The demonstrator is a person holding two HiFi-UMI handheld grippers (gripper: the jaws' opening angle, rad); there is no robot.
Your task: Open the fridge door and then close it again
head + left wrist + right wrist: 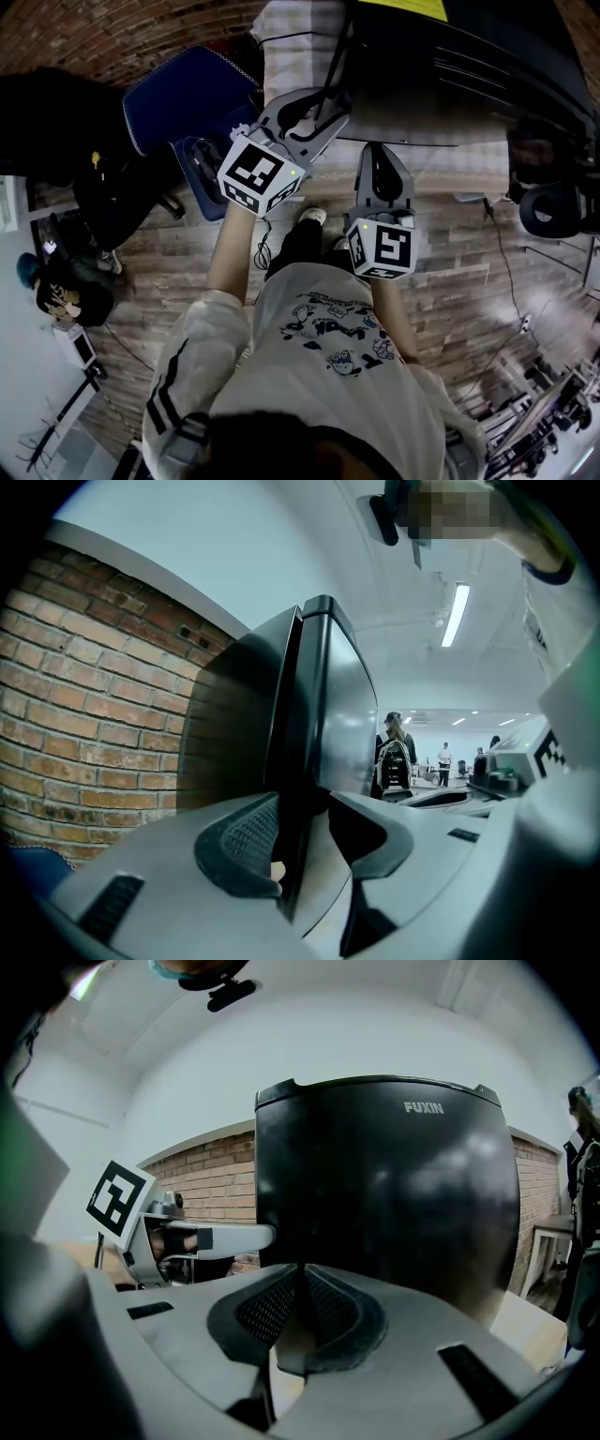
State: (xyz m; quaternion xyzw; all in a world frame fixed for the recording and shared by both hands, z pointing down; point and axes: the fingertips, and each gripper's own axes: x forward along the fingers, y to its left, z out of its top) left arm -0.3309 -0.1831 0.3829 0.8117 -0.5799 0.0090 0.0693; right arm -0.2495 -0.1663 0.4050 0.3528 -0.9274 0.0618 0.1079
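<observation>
A small black fridge [469,66] stands on a table with a pale checked cloth [300,37]. Its door is marked FUXIN [384,1204]. In the left gripper view the front left edge of the fridge door [328,714] runs between the jaws of my left gripper [305,846], and both pads look pressed on it. The head view shows that gripper [333,98] reaching level to the fridge's left front corner. My right gripper [300,1288] is shut on nothing and points at the door's face from a short way off; in the head view the right gripper [380,155] is beside the left one.
A blue chair [183,89] stands left of the table, and a person in black [56,122] is further left. A brick wall [84,714] rises behind the fridge. Several people [394,757] stand far off in the room. Cables lie on the wooden floor [506,262].
</observation>
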